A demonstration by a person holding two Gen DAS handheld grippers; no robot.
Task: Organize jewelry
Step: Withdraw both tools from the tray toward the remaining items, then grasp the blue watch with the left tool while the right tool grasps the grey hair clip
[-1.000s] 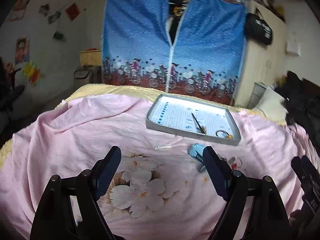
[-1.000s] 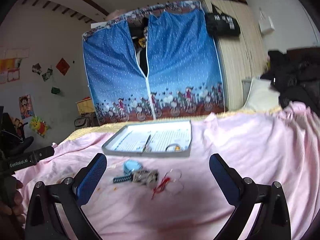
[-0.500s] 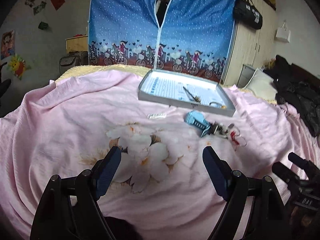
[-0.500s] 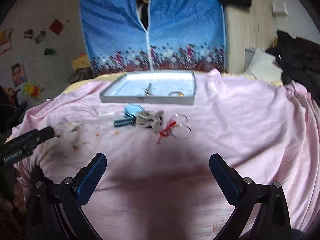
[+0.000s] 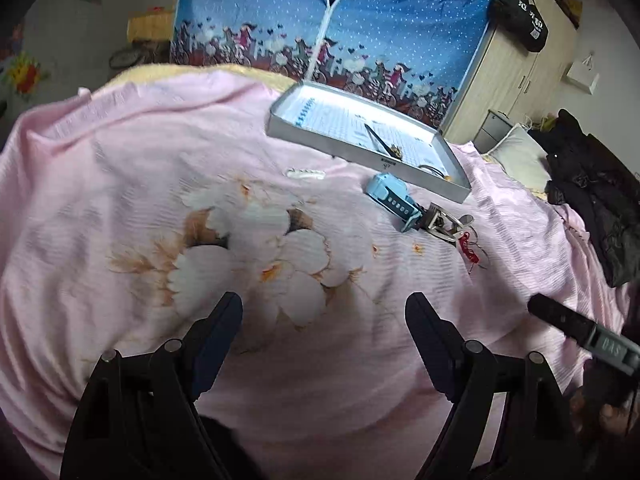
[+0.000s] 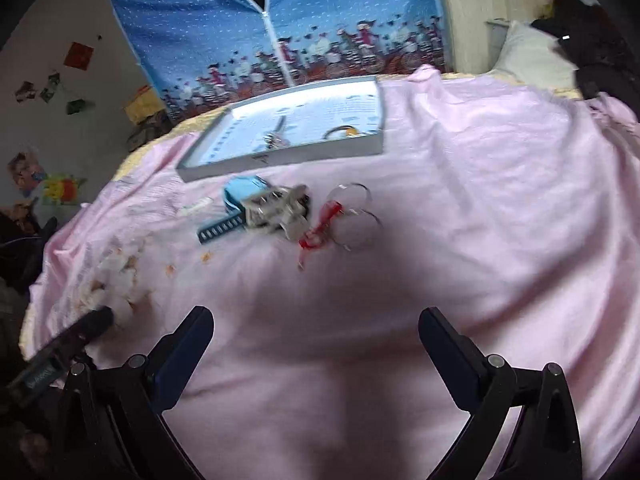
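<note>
A grey tray (image 5: 320, 144) (image 6: 280, 158) lies on the pink bedspread, holding a dark hairpin (image 5: 378, 142) (image 6: 278, 130) and a ring (image 5: 434, 170) (image 6: 340, 132). In front of it sit a light blue watch (image 5: 390, 196) (image 6: 240, 196), a metal clasp piece (image 5: 438, 222) (image 6: 276, 212), a red-tasselled item with clear rings (image 5: 466, 246) (image 6: 344, 220) and a small white clip (image 5: 306, 174) (image 6: 196, 208). My left gripper (image 5: 324, 320) hangs open above the flower print, well short of them. My right gripper (image 6: 316, 332) is open too, empty, over bare bedspread.
A blue zip wardrobe (image 5: 340, 20) (image 6: 280, 20) stands behind the bed, a wooden cupboard (image 5: 516, 60) beside it. Dark clothes (image 5: 592, 200) (image 6: 592, 36) and a white pillow (image 6: 528, 56) lie at the right. The other handle shows at each view's edge (image 5: 580, 328) (image 6: 60, 348).
Both grippers have tilted down and drawn back toward the near edge of the bed; the tray and jewelry now sit higher and farther in view. Nothing was picked up.
</note>
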